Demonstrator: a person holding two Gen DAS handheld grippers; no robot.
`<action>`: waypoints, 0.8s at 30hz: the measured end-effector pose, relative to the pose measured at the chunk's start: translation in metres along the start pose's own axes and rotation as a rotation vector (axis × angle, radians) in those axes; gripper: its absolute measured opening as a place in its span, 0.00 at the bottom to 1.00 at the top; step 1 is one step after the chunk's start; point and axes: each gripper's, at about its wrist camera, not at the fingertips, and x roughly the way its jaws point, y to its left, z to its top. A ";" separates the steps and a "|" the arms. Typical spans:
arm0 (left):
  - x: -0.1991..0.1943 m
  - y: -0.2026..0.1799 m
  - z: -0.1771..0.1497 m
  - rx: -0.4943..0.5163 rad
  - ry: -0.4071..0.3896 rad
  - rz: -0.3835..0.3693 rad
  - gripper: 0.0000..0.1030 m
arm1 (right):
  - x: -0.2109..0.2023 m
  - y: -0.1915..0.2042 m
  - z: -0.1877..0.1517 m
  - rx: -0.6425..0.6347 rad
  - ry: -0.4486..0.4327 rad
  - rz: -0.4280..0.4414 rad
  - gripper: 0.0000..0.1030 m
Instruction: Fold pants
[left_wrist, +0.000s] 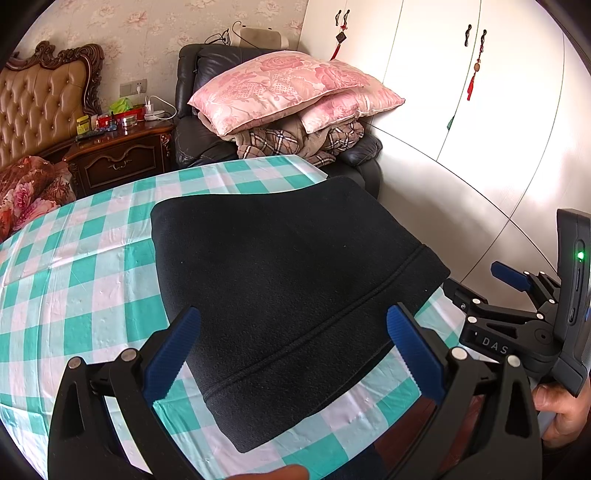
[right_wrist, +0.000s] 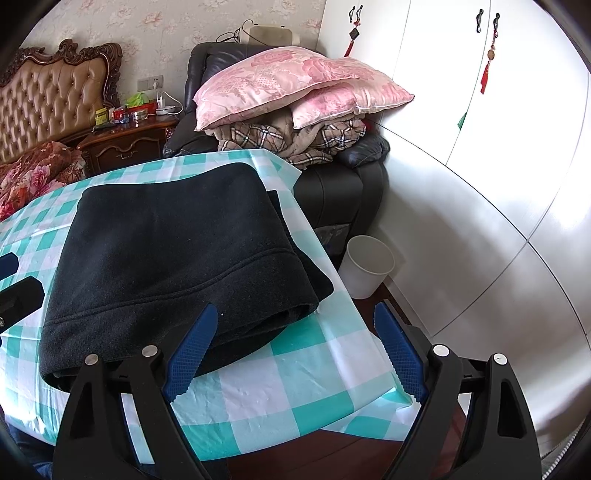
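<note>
Folded pants on the desk, both grippers wide and empty.

Left wrist view: the left gripper (left_wrist: 293, 354) gapes wide above one black folded pants (left_wrist: 291, 288) on the checked desk (left_wrist: 74, 280), gripping nothing. Right wrist view: the right gripper (right_wrist: 291, 354) gapes wide beside the pants' near corner, empty; two pillows (right_wrist: 295, 81), one bin (right_wrist: 367, 266).

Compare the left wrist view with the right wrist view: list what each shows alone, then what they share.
Left only: the right tongs from the side, open, with a hand below them.
Right only: a white bin on the floor past the table's edge, and the pants' layered fold end.
Both: the folded black pants lying on the checked tablecloth, the pink pillows, and each camera's own tongs open and empty.
</note>
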 end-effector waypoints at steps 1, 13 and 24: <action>0.000 0.000 0.000 0.000 0.001 -0.001 0.98 | 0.000 0.000 0.000 0.000 0.001 0.000 0.81; 0.000 0.000 0.000 -0.001 0.000 0.000 0.98 | 0.001 0.001 -0.001 0.004 0.000 0.001 0.81; 0.001 -0.004 0.000 0.006 0.004 -0.006 0.98 | 0.002 -0.001 -0.001 0.008 0.003 0.003 0.81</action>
